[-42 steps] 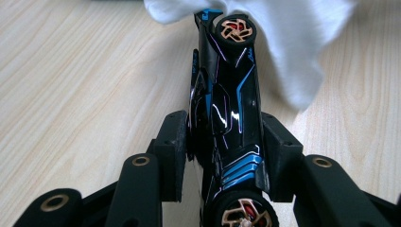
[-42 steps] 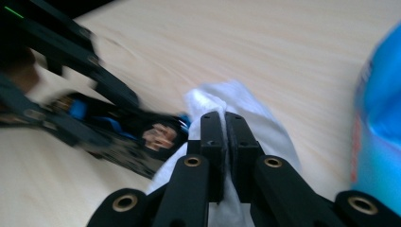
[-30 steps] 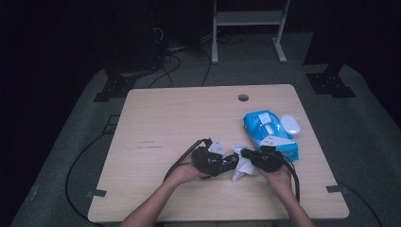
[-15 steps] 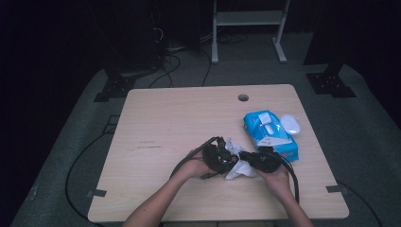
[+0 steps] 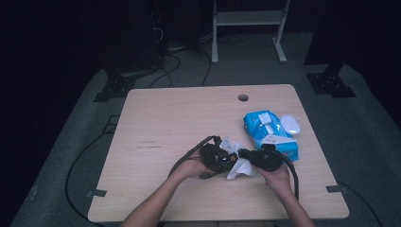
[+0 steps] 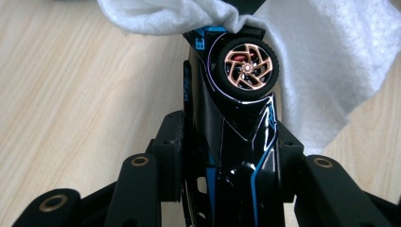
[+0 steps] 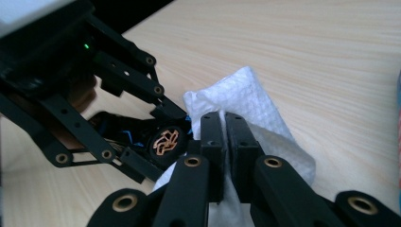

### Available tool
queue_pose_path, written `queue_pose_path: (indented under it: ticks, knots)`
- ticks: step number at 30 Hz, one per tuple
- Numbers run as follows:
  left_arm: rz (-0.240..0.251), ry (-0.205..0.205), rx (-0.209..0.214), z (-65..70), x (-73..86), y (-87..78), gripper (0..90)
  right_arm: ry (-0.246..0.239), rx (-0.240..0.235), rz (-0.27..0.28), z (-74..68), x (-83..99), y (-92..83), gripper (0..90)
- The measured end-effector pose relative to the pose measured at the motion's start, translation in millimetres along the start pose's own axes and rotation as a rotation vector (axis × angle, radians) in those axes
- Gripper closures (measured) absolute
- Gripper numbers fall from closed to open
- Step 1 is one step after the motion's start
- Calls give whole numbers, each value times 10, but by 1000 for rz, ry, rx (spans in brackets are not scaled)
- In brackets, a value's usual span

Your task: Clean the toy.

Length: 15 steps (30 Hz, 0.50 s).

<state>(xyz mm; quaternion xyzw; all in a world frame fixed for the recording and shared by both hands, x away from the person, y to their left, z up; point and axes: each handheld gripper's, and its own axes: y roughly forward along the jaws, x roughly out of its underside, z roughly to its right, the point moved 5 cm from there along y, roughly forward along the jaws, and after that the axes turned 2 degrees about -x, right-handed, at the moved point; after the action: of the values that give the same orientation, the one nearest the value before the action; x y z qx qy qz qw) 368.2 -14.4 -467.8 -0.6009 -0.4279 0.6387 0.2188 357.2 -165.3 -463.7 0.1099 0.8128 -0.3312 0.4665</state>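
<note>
Toy car gets a wipe
Left gripper (image 6: 222, 156) clenches the glossy black toy car (image 6: 236, 123), nose-up along its jaws; right gripper (image 7: 226, 142) pinches the soft white wipe (image 7: 246, 99).

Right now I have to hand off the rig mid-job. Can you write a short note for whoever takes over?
Left gripper: its jaws have just been closing and now clamp the black toy car by its body, copper-rimmed wheel facing the camera.
Right gripper: shut on the white wipe, pinched between its jaws.
Where: both are held over the near middle of the table; the wipe lies against the car's far end. The blue wipes pack sits to the right, with a white lid-like piece beside it.
Done: wipe pulled, car gripped.
Left: wipe the car; how much is cleaned can't be told.
</note>
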Motion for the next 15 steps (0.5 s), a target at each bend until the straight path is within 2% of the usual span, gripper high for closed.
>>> queue_pose_path:
  ticks: [5, 8, 10, 13, 15]
  knots:
    - [60, -20, 8, 5, -6, -80, 569, 5, -29, 42, -13, -66, -73, 863]
    - [104, -28, 3, 26, 4, -142, 569, 7, -28, 50, -23, -83, -101, 863]
    - [147, -37, 13, 57, 35, -188, 569, 16, -67, 77, -118, -120, -130, 863]
    - [191, -53, 19, 99, 85, -218, 569, -56, -95, 90, -335, -212, -149, 863]
    - [210, -59, 20, 118, 123, -234, 569, -100, -88, 83, -422, -251, -123, 863]
